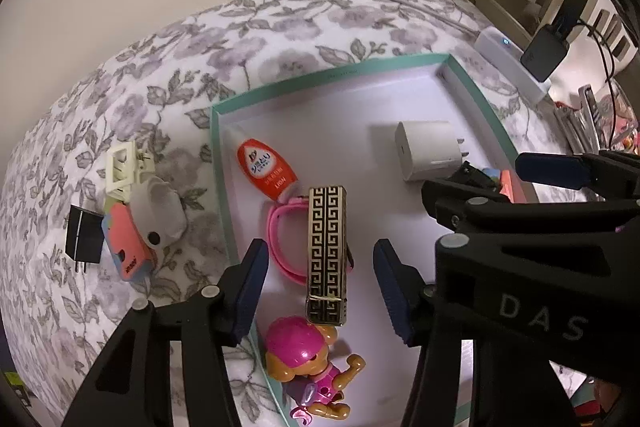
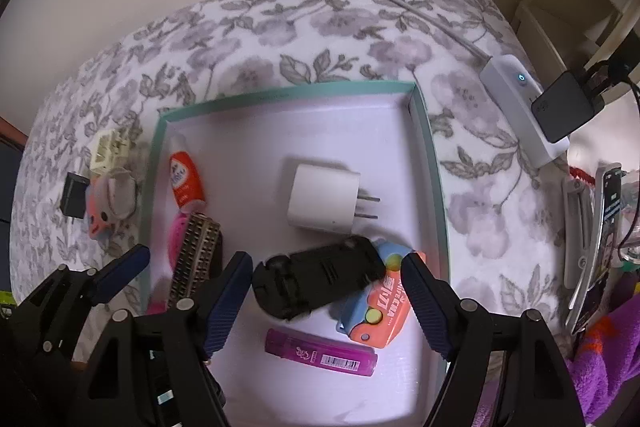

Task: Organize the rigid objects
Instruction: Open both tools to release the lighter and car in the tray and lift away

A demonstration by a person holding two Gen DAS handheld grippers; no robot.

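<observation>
Covering most of both frames, the floral grey-and-white bedspread carries a shallow white cardboard tray with a teal rim at the centre. In the left wrist view the left gripper stands at the bottom, its jaws parted, touching nothing; the gold box with a black Greek-key pattern lies in the tray between them, across a pink plastic band. Above it, in the tray's upper left, lies the orange and white glue bottle; below it, at the tray's lower rim, a pink dog toy figure.

In the right wrist view the right gripper is wide open at the bottom and holds nothing. Between its fingers lies a black plastic holder, resting partly on an orange and blue box. The white wall charger lies above them, the purple tube below. Outside the tray, at the left of the frame, lie a cream adapter, a black plug and some more small things.
</observation>
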